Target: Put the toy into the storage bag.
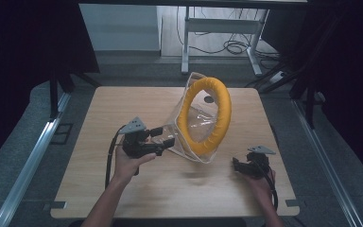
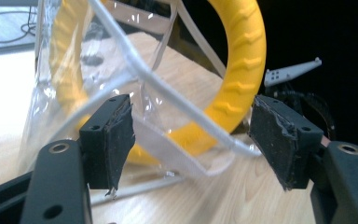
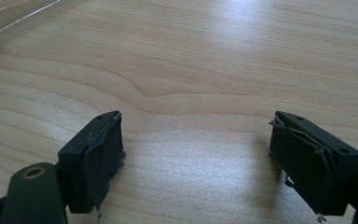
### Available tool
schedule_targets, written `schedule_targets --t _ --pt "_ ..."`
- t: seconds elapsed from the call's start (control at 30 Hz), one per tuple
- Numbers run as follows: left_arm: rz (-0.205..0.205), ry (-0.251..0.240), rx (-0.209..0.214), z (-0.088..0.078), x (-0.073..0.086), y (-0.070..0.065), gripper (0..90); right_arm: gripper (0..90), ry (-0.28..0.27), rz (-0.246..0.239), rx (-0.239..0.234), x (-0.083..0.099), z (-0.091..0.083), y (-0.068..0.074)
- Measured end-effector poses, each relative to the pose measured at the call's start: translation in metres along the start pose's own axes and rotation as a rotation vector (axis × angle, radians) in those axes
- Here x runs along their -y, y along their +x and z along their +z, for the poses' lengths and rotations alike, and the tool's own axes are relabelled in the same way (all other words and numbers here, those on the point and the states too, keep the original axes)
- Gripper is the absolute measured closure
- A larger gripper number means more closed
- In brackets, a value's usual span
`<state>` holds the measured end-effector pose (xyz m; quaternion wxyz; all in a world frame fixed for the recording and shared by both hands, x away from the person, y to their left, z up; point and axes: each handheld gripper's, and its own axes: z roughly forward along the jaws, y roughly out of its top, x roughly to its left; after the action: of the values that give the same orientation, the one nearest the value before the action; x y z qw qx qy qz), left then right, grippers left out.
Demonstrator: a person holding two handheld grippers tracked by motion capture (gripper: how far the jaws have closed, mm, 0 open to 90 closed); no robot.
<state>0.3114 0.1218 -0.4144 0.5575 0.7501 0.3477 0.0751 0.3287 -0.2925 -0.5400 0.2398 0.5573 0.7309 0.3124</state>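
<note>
One ridged yellow ring [image 1: 204, 117], clear pouch [image 1: 189, 142]

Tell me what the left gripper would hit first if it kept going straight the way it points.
Probably the clear plastic bag: the open left gripper has the bag's white-edged corner between its pads, untouched. Behind that stands the yellow foam ring inside the bag; depth is hard to judge.

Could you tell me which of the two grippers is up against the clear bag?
The left gripper, its jaws open around the clear bag holding the yellow ring; the right gripper sits apart.

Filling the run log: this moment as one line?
left gripper: open at clear bag | ring: inside bag | right gripper: open, over table
</note>
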Motion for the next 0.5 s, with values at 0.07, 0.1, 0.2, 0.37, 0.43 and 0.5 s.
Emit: schedule_targets --t 0.07,0.1,0.2,0.37,0.43,0.5 --pt "-0.004 0.007 0.002 -0.003 0.006 0.002 30.5 17.3 0.0 0.0 0.002 0.0 0.0 0.0" --pt "-0.004 0.007 0.002 -0.003 0.006 0.002 30.5 17.3 0.0 0.0 0.002 0.0 0.0 0.0" --pt "-0.019 0.017 0.004 -0.006 0.015 0.003 30.4 17.3 0.0 0.0 0.002 0.0 0.0 0.0" --pt "-0.046 0.034 0.011 -0.01 0.031 0.007 30.1 17.3 0.0 0.0 0.002 0.0 0.0 0.0" --pt "-0.052 0.05 0.007 -0.011 0.035 0.009 30.1 17.3 0.0 0.0 0.002 0.0 0.0 0.0" --pt "-0.052 0.054 0.004 -0.013 0.036 0.01 30.0 17.3 0.0 0.0 0.002 0.0 0.0 0.0"
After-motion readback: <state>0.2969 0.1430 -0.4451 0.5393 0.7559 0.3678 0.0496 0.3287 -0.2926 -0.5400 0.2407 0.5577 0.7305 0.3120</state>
